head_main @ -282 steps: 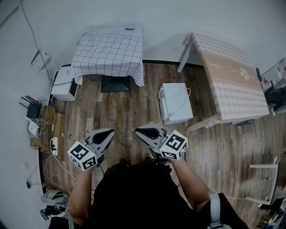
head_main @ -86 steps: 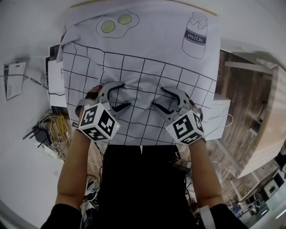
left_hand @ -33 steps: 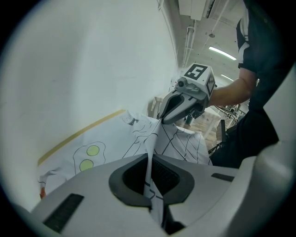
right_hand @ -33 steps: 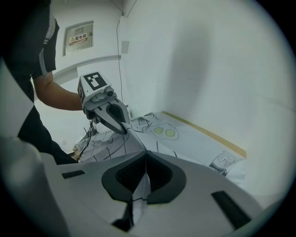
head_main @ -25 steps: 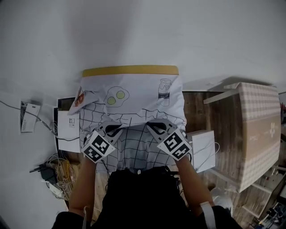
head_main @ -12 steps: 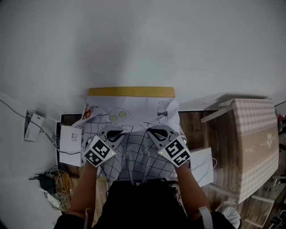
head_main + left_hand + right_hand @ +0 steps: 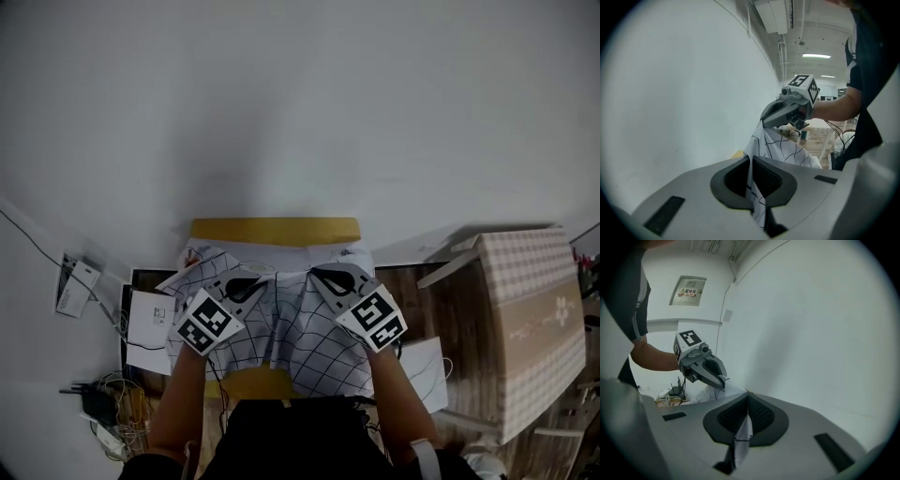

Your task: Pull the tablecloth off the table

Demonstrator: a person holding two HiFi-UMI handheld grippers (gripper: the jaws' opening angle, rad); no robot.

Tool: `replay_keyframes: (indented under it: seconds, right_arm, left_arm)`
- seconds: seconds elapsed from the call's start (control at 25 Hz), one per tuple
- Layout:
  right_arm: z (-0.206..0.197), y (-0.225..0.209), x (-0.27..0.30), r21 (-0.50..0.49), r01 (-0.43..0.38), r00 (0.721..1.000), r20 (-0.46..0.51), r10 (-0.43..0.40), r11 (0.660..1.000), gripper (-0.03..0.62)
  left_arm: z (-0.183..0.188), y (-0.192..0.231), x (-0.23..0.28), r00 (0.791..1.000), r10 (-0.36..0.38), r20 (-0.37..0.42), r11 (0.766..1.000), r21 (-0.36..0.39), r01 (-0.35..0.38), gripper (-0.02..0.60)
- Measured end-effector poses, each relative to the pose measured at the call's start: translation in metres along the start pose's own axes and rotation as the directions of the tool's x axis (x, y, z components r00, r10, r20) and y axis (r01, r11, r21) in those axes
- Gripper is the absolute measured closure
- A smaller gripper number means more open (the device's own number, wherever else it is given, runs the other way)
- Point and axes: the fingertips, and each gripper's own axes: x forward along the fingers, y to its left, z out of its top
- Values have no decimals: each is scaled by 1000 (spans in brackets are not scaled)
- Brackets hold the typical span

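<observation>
White tablecloth (image 7: 314, 349) with a thin black grid, held up over a yellow-topped desk (image 7: 274, 231), whose far strip is bare. It hangs in loose folds with a crease down the middle, so it looks light, thin and limp; it should slide off easily but could slip from a shallow pinch. The hold is best kept well inside the raised edge. That gathered edge runs left to right between the tools, and the cloth's length trails from the desk's far side toward the person. Left tongs (image 7: 246, 285) and right tongs (image 7: 321, 277) are each clamped on a fold. A checked table (image 7: 530, 319) stands well apart at right.
</observation>
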Motion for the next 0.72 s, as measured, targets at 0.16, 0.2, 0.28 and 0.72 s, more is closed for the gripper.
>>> replay_keyframes:
  seconds: [0.16, 0.2, 0.28, 0.72]
  right_arm:
    - [29, -5, -5, -38, 0, 999, 42, 1, 999, 574]
    - [37, -6, -4, -40, -1, 998, 59, 4, 999, 574]
    - [55, -9, -5, -39, -2, 995, 98, 6, 999, 574]
    - [151, -28, -15, -111, -4, 982, 188, 24, 994, 574]
  left_arm:
    - [25, 17, -18, 998, 43, 39, 999, 6, -43, 568]
    - [31, 22, -21, 997, 52, 49, 999, 11, -53, 568]
    - [43, 29, -30, 995, 68, 75, 997, 15, -69, 568]
    - [121, 66, -80, 970, 119, 211, 992, 24, -127, 568]
